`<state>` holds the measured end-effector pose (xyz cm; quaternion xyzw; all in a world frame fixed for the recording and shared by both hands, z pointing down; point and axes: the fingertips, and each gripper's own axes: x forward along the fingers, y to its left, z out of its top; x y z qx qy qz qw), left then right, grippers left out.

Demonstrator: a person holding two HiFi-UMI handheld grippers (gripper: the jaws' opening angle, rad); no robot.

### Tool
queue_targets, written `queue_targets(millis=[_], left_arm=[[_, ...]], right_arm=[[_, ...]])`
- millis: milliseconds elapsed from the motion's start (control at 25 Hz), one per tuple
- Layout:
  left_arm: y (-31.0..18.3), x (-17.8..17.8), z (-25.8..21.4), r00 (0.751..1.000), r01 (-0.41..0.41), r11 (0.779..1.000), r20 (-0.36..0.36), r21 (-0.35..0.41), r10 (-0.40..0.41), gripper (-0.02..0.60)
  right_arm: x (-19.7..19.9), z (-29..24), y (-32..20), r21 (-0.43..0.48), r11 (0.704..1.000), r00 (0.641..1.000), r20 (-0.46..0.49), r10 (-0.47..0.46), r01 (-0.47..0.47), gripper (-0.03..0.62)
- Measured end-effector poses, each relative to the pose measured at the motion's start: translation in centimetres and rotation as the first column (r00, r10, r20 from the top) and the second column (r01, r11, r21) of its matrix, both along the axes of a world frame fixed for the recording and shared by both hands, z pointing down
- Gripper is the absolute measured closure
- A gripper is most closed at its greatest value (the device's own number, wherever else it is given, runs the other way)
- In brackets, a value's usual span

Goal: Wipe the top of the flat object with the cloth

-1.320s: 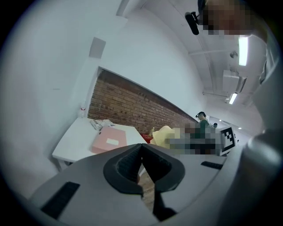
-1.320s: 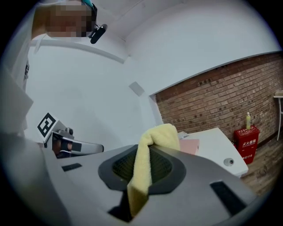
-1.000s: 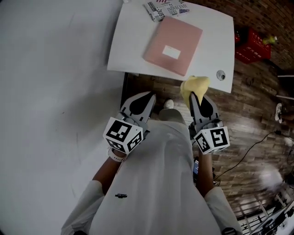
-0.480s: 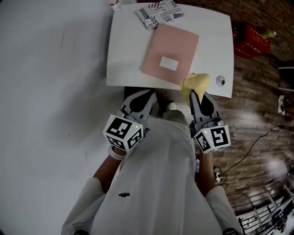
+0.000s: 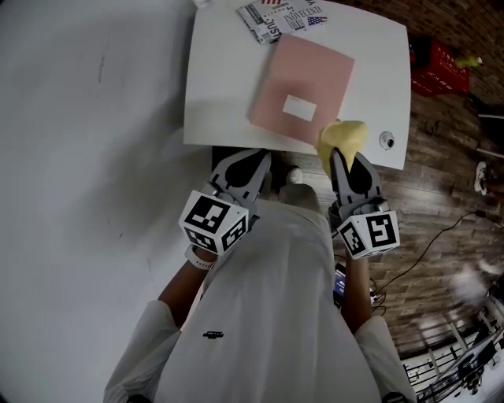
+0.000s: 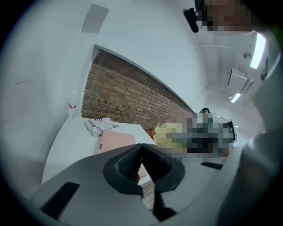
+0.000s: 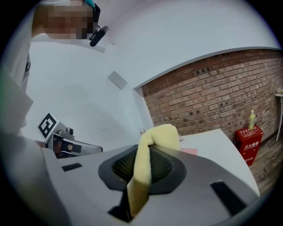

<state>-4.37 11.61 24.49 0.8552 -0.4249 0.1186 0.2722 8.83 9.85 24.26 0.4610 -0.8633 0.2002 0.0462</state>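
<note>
Going left to right: the left tool [image 6: 141,146] is fully closed with nothing in it, tips pressed together. It hangs off the near-left side of the pink flat object [image 5: 303,86], short of the worktop [image 5: 224,86] edge. It's not doing any work as far as I can see.

The pink flat object lies on the white worktop. It's a thin rectangle turned a bit askew, matte and smooth-looking, with a small white label [image 5: 298,107] on top. Could be a folder or a notebook, can't say. Just past its far-left corner there are some printed papers [image 5: 279,14].

What's changed: compared with a second ago, the worktop sits closer under both tools. The cloth [image 5: 342,135] has gone from hanging clear of the pink flat object to sitting right at its near-right corner. My read is the approach is nearly done and the wiping is about to start; none of the top looks covered yet. I can't tell from up here whether the cloth actually touches the surface.

Then the right tool [image 7: 147,152], which is clamped on that cloth. Its jaws pinch a fold, with a soft bunch poking out past the tips. The cloth is yellow, fluffy, terry-like stuff and pretty floppy.

Right of the pink flat object there's a small round fitting [image 5: 386,140] in the worktop. Further right there's a red crate [image 5: 439,67] on the wood-plank floor [image 5: 441,197].
</note>
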Motion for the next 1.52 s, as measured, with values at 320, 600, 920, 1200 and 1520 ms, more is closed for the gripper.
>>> queue_targets(millis=[320,600,920,1200,1520], left_arm=[[-1.7,-2.5,1.2,0.998,0.067,0.998,0.004,-0.002,-0.067,0.566],[-3.0,-4.3,4.0,0.996,0.084,0.996,0.019,-0.030,-0.083,0.566],[-5.3,-6.3,7.4,0.996,0.090,0.994,0.031,-0.062,-0.088,0.566],[-7.1,-7.8,10.3,0.995,0.096,0.992,0.033,-0.086,-0.094,0.566],[-7.4,-8.3,13.3,0.995,0.096,0.987,0.037,-0.127,-0.092,0.566]], right_arm=[[-3.8,1.6,-1.8,-0.014,0.995,0.995,-0.019,-0.099,0.098,0.536],[-7.6,2.9,-4.0,-0.022,0.989,0.989,0.017,-0.146,0.146,0.536],[-11.7,6.0,-5.7,-0.048,0.985,0.986,0.041,-0.161,0.163,0.536],[-13.4,9.6,-6.9,-0.111,0.985,0.989,0.078,-0.125,0.133,0.536],[-14.6,12.2,-7.6,-0.157,0.983,0.990,0.114,-0.079,0.097,0.536]])
